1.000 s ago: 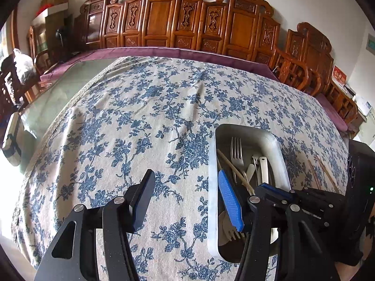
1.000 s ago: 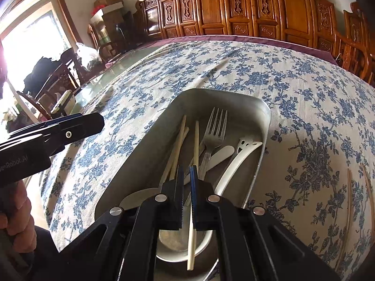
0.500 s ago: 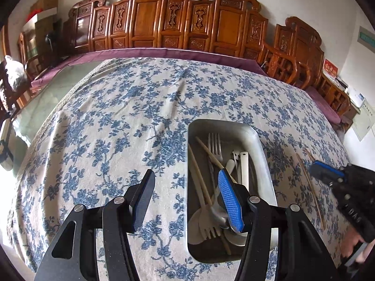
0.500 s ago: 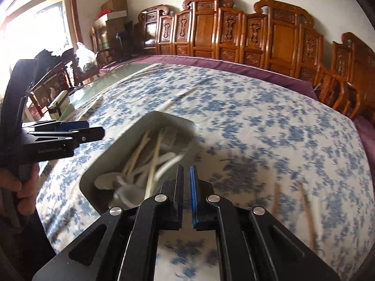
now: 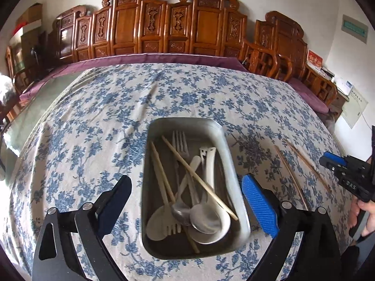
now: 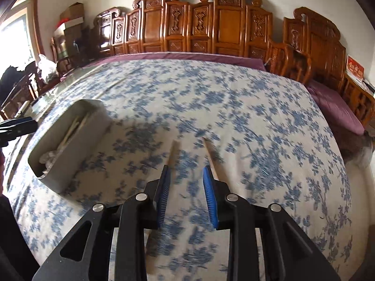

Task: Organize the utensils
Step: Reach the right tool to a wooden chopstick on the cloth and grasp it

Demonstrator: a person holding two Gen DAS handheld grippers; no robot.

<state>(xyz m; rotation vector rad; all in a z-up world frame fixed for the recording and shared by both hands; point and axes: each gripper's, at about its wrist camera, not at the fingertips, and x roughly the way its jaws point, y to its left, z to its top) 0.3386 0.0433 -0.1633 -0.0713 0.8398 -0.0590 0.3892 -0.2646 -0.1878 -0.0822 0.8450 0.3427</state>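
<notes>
A grey metal tray [image 5: 230, 161] sits on the flowered tablecloth and holds a fork [image 5: 180, 141], spoons [image 5: 206, 220] and chopsticks [image 5: 199, 178]. My left gripper [image 5: 187, 192] is open and empty, its fingers on either side of the tray's near half. Two loose chopsticks [image 5: 289, 171] lie on the cloth right of the tray. My right gripper [image 6: 186, 182] is open and empty just above them; the chopsticks [image 6: 173, 151] run under its fingertips. It also shows at the right edge of the left wrist view [image 5: 344, 168]. The tray shows blurred in the right wrist view [image 6: 68, 164].
The tablecloth [image 5: 187, 93] covers a large table with a purple border at the far edge. Carved wooden chairs [image 5: 178, 25] line the far side and right side. A glass-topped area [image 5: 30, 114] lies at the left.
My right gripper has left the tray, swung right over the loose chopsticks and opened. The left gripper has shifted so the tray now sits between its fingers.
</notes>
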